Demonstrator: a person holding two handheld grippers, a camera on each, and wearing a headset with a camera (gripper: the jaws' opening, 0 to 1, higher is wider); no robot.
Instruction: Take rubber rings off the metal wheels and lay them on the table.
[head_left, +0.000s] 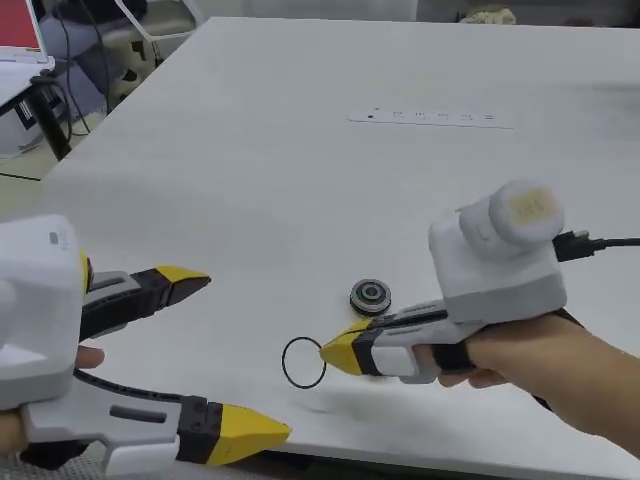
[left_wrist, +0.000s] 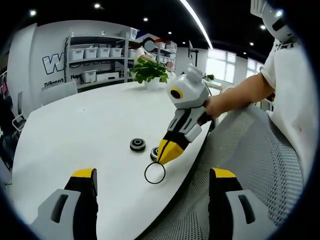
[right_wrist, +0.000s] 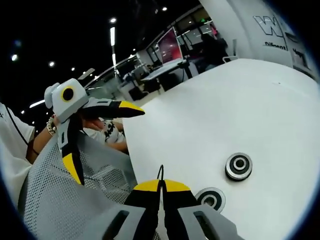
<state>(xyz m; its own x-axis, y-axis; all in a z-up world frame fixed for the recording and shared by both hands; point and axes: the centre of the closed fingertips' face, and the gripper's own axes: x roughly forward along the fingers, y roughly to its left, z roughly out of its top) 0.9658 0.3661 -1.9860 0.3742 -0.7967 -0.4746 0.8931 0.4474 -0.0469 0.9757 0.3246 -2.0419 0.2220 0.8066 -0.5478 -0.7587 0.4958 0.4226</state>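
A thin black rubber ring lies flat on the white table near its front edge. My right gripper is shut, its yellow tips pinching the ring's right edge; a sliver of the ring sticks out between the tips. One metal wheel lies just beyond the gripper. In the right gripper view two wheels lie side by side. My left gripper is open at the left, nothing between its fingers, facing the ring and the right gripper.
A white power strip lies flat further back on the table. The front edge of the table runs just below the ring. A mesh chair is beside the table, and a potted plant stands at its far end.
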